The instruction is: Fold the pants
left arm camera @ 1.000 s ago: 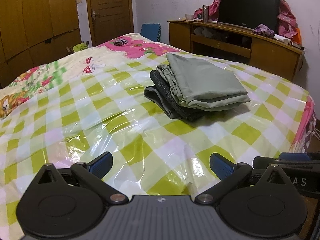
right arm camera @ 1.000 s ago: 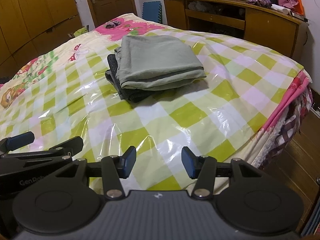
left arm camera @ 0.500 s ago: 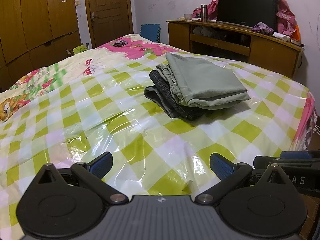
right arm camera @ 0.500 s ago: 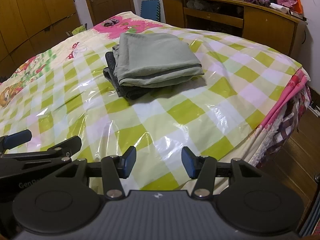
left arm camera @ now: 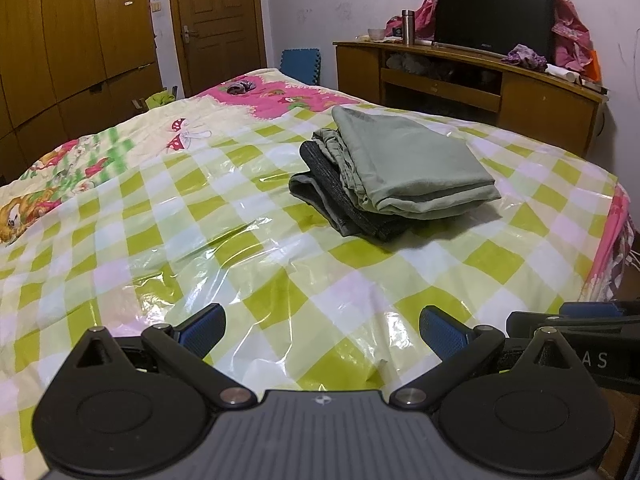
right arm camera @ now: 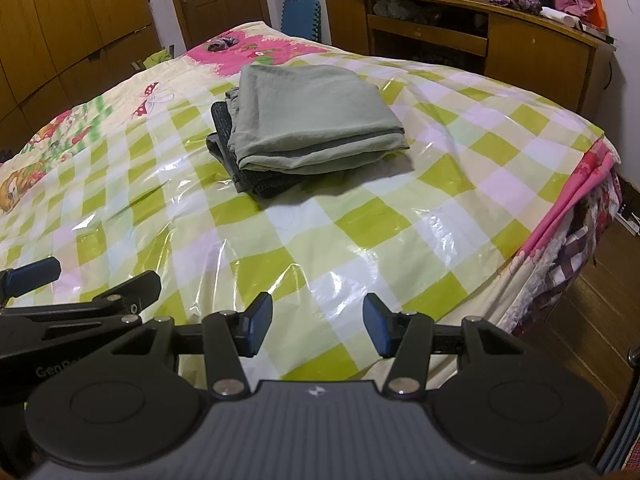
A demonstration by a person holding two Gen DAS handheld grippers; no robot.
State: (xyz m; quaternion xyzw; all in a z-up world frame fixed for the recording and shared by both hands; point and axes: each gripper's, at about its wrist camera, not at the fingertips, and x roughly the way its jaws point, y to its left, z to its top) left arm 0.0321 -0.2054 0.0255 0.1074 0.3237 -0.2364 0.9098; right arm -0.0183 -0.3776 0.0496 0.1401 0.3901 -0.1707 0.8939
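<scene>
Folded sage-green pants [left arm camera: 404, 164] [right arm camera: 312, 116] lie on top of a folded dark grey garment [left arm camera: 340, 204] [right arm camera: 244, 168] in the middle of the bed. My left gripper [left arm camera: 322, 330] hovers open over the near part of the bed, well short of the stack, with nothing between its blue pads. My right gripper [right arm camera: 318, 326] is open as well, empty, near the bed's front edge. Each gripper shows at the other view's side: the right gripper [left arm camera: 576, 320] and the left gripper [right arm camera: 80, 296].
The bed carries a shiny green-and-white checked plastic cover [left arm camera: 200, 240] over a patterned quilt [left arm camera: 80, 160]. A wooden TV cabinet [left arm camera: 480, 84] stands behind the bed, wardrobes [left arm camera: 60, 40] and a door [left arm camera: 216, 20] at the left. The bed's right edge [right arm camera: 568, 216] drops to the floor.
None of the objects moved; the views shifted only very slightly and both grippers kept their opening.
</scene>
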